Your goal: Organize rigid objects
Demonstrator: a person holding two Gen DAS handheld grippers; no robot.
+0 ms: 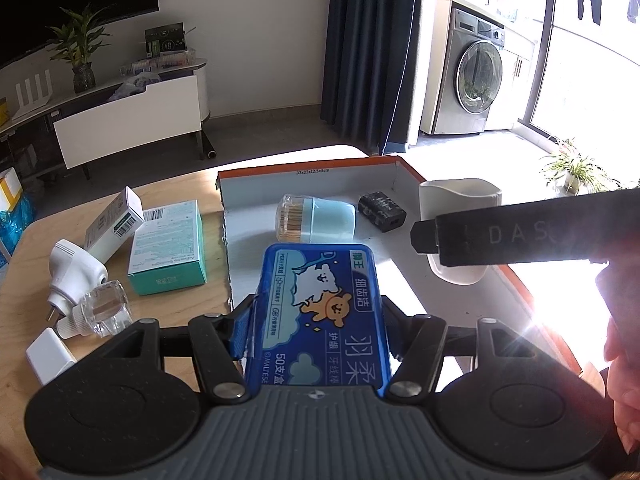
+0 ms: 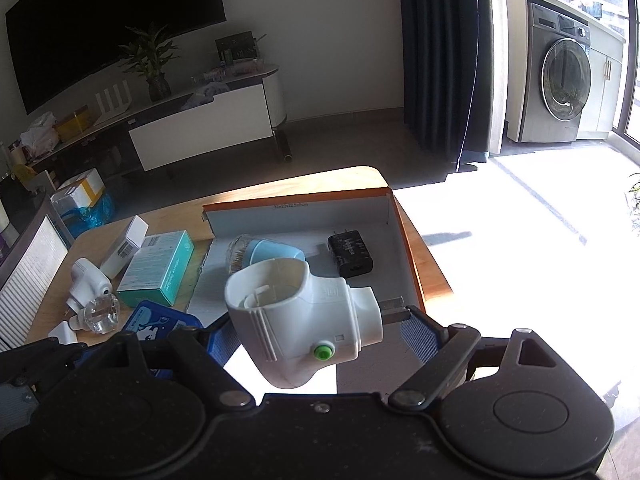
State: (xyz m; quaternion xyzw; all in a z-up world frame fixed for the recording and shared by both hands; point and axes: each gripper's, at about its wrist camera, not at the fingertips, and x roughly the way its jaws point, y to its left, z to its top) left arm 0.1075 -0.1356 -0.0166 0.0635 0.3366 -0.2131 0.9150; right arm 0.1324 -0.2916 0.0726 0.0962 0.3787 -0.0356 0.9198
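My left gripper (image 1: 316,332) is shut on a blue floss-pick box (image 1: 320,304) with a cartoon bear, held just above the near end of the orange-rimmed cardboard tray (image 1: 312,164). My right gripper (image 2: 320,332) is shut on a white plug-in heater (image 2: 300,316) with a green button, over the tray's (image 2: 296,200) near right part. Inside the tray lie a toothpick jar with a light-blue cap (image 1: 316,218) and a black charger (image 1: 382,212). One dark finger of the right gripper (image 1: 520,236) crosses the left wrist view and partly hides the white heater (image 1: 460,200).
Left of the tray, the wooden table (image 1: 24,280) holds a teal box (image 1: 168,248), a slim white box (image 1: 116,224), another white plug-in heater (image 1: 76,272), a clear bottle (image 1: 104,308) and a small white adapter (image 1: 50,354). A hand (image 1: 624,360) shows at the right edge.
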